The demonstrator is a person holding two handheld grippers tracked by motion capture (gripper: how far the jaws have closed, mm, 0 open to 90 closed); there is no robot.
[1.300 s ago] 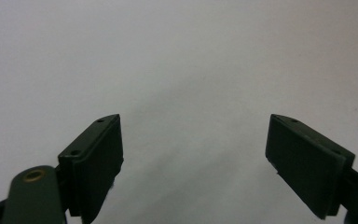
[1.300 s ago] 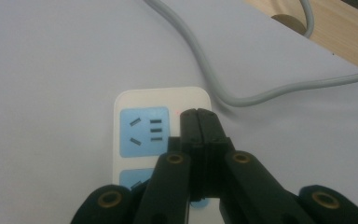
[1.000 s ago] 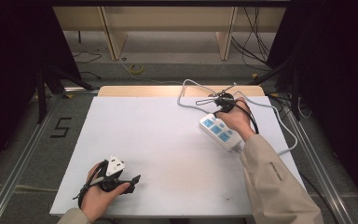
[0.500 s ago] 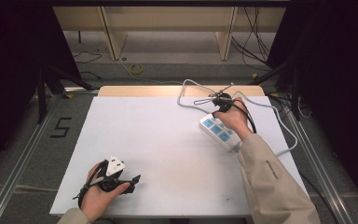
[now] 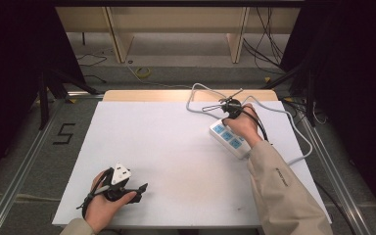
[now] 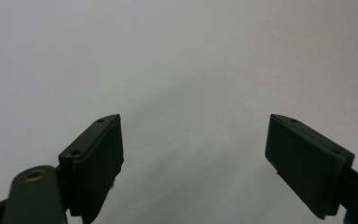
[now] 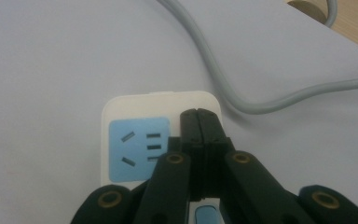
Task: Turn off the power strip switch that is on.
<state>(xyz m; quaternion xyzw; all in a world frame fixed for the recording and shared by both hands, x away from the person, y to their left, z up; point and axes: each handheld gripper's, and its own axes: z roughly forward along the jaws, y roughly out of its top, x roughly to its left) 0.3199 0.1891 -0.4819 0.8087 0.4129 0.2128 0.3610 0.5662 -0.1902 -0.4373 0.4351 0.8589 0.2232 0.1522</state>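
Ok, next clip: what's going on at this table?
A person holds a gripper in each hand. The right gripper, jaws pressed together, sits over the end of a white power strip with blue sockets, whose grey cable loops across the table. The left gripper waits open, empty, near the front edge.

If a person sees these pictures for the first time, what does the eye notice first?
The white power strip with blue socket faces, at the table's far right, where the right gripper presses its shut jaws down on it. Its grey cable loops behind. At the near left, the left gripper hangs open over bare table.
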